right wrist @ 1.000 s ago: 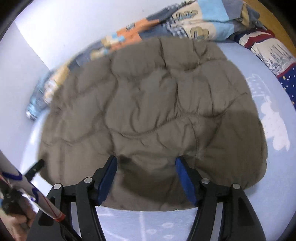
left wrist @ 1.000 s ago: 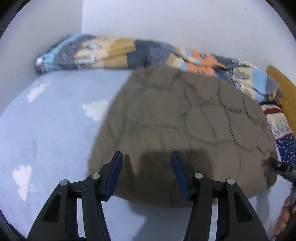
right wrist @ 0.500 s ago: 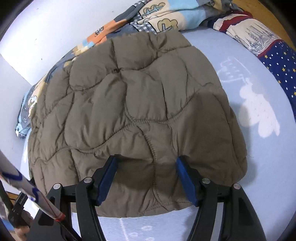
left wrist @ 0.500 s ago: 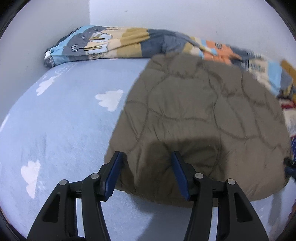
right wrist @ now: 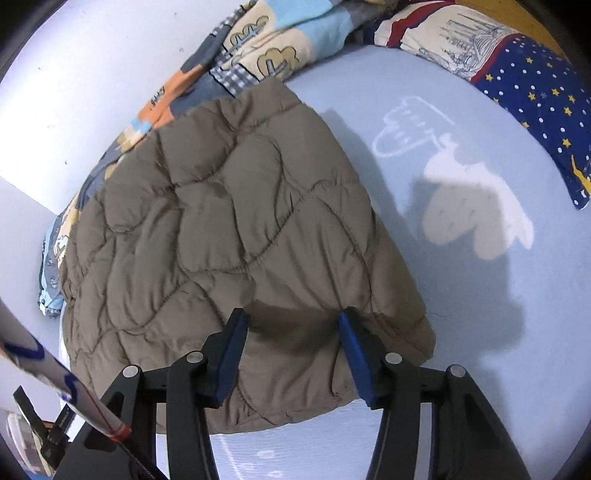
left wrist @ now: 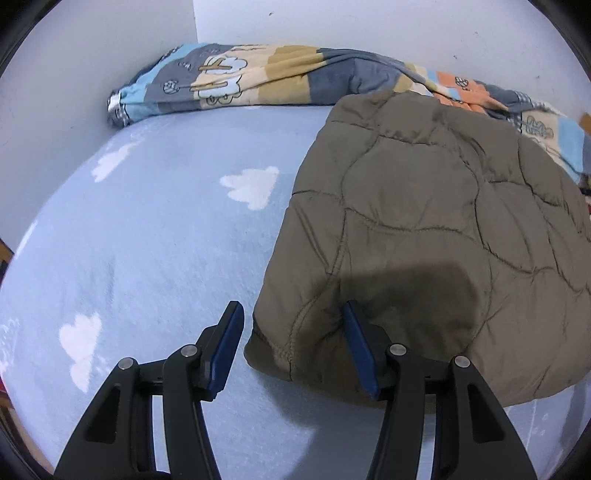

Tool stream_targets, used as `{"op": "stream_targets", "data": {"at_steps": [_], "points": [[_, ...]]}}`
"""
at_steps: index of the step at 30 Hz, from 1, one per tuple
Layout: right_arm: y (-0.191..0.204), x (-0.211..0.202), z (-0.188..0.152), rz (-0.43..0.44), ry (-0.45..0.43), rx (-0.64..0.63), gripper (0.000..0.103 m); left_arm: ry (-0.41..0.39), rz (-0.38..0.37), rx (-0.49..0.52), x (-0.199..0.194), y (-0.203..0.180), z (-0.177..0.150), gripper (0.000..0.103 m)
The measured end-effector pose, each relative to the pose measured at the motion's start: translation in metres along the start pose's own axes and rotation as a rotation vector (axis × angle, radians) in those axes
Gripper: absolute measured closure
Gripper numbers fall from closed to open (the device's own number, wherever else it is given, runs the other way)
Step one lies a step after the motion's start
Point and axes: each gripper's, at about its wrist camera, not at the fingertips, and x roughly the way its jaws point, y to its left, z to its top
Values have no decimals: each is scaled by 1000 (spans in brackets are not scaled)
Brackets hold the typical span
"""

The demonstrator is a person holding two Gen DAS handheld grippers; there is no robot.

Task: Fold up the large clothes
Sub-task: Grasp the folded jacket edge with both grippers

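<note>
Both tongs sit open over the brown quilted jacket (left wrist: 436,229) on the bed (left wrist: 155,236): left tongs (left wrist: 291,347) straddle the 7 o'clock corner, right tongs (right wrist: 291,350), jaws just narrowing, the 5 o'clock hem. Best pinch all layers before lifting.

Left gripper (left wrist: 291,334): open sheet (left wrist: 147,258) to its left and ahead; jacket (left wrist: 424,229) bulks to the right. Quilt (left wrist: 258,77) and wall (left wrist: 332,26) close the far end. Right gripper (right wrist: 291,341): jacket ahead, bare sheet to the right, pillow (right wrist: 535,96) beyond.
</note>
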Motion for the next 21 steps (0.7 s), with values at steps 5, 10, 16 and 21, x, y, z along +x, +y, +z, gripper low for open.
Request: {"op": "stream_targets", "data": {"at_steps": [5,10,16,21], "points": [[-4,-13,4,43,-16,29,46,-21,-31,-80,-12,20,9,48],[-28,-33,8,13,-53,87,43,0,-55,-149,-16,38,9,48],[-73,-26,1,65,0,246,35,83,-102,-251,-4,50,0,42],[-94,-10,-9,169,58,363,28,169,-231,-447,6,70,-18,38]]}}
